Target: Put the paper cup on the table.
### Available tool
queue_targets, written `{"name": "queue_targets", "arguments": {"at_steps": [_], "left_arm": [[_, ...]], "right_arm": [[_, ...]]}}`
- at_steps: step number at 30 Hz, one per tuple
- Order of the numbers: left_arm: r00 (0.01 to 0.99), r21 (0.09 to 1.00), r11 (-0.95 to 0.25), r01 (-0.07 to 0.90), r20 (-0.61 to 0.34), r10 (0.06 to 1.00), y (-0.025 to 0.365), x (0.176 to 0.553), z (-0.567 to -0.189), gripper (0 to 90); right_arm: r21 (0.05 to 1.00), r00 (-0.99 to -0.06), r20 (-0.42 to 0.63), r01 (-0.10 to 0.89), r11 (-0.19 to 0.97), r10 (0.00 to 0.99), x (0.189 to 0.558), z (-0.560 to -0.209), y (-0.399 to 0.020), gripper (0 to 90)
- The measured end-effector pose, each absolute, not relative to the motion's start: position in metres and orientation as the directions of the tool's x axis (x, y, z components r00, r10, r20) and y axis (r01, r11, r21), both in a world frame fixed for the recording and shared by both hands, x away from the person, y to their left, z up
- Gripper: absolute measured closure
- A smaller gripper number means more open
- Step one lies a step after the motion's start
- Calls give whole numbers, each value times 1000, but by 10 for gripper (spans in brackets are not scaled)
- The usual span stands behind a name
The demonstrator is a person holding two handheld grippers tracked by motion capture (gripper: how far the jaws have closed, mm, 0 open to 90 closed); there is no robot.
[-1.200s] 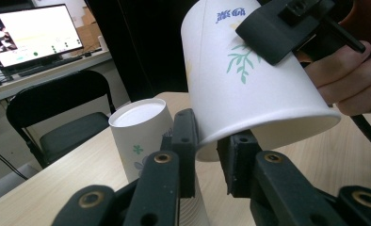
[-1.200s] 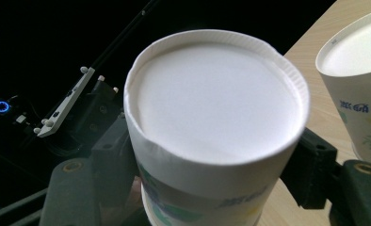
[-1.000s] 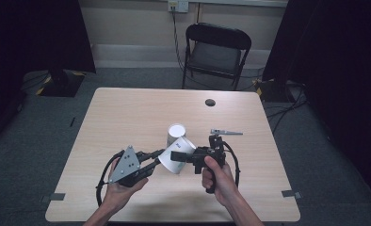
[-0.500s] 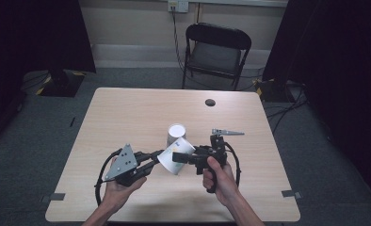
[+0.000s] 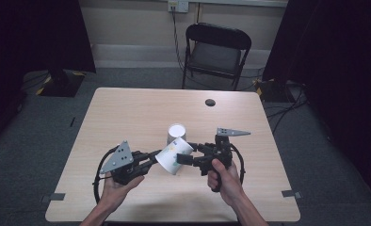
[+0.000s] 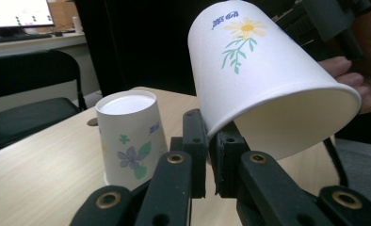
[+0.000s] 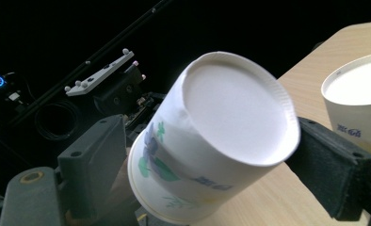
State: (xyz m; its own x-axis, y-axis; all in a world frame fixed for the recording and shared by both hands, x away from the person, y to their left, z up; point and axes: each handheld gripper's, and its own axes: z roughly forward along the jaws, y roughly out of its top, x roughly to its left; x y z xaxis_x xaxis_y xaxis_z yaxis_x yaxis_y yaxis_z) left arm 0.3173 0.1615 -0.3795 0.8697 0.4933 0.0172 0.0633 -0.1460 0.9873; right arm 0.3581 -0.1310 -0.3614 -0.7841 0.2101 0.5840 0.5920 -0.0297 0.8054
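I see thin white paper in the tilted cup [image 6: 263, 80], matt, with a printed yellow daisy and a rolled rim. The upside-down cup [image 6: 132, 136] looks the same stock, its base smooth. The bench [image 5: 127, 117] is pale wood-grain laminate with a dull sheen. My left gripper [image 6: 211, 155] shows matt black plastic jaws with brass-coloured rivets.

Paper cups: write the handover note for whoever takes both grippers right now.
Left gripper: shut, pinching the rim of the lifted cup.
Right gripper: jaws clamped on either side of that cup's closed end.
Lifted cup: in the air, tilted, mouth toward the left gripper.
Second cup: upside down on the table, just behind, untouched.
Done: one cup raised, both grippers on it.
Left: probably release one gripper, then set the cup over the second cup.
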Motion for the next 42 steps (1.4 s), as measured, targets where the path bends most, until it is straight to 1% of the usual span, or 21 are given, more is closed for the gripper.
{"name": "queue_targets", "arguments": {"at_steps": [7,14,16,19,21,28,33,42], "left_arm": [[877,982,-155,103,-16,481,165,319,-377,860],[892,972,-164,166,-77,445,165,320,-375,859],[891,969,-174,174,-80,446,166,320,-375,859],[891,964,-197,176,-71,449,166,320,-375,859],[890,964,-202,175,-68,450,165,320,-375,859],[895,953,-252,170,-43,443,160,319,-377,860],[899,955,-247,163,-41,437,159,318,-375,860],[899,957,-242,158,-38,436,160,317,-371,870]], "right_arm": [[830,-804,551,557,-43,224,356,-359,-137,145],[846,-814,525,531,-51,247,355,-356,-145,145],[851,-818,518,522,-54,251,355,-356,-147,145],[876,-833,470,481,-38,293,353,-354,-149,146],[882,-836,456,469,-32,305,353,-353,-150,148],[910,-844,395,414,-27,362,352,-347,-152,221],[933,-838,331,359,-19,433,350,-344,-152,293],[945,-824,277,327,16,494,348,-347,-152,331]]}}
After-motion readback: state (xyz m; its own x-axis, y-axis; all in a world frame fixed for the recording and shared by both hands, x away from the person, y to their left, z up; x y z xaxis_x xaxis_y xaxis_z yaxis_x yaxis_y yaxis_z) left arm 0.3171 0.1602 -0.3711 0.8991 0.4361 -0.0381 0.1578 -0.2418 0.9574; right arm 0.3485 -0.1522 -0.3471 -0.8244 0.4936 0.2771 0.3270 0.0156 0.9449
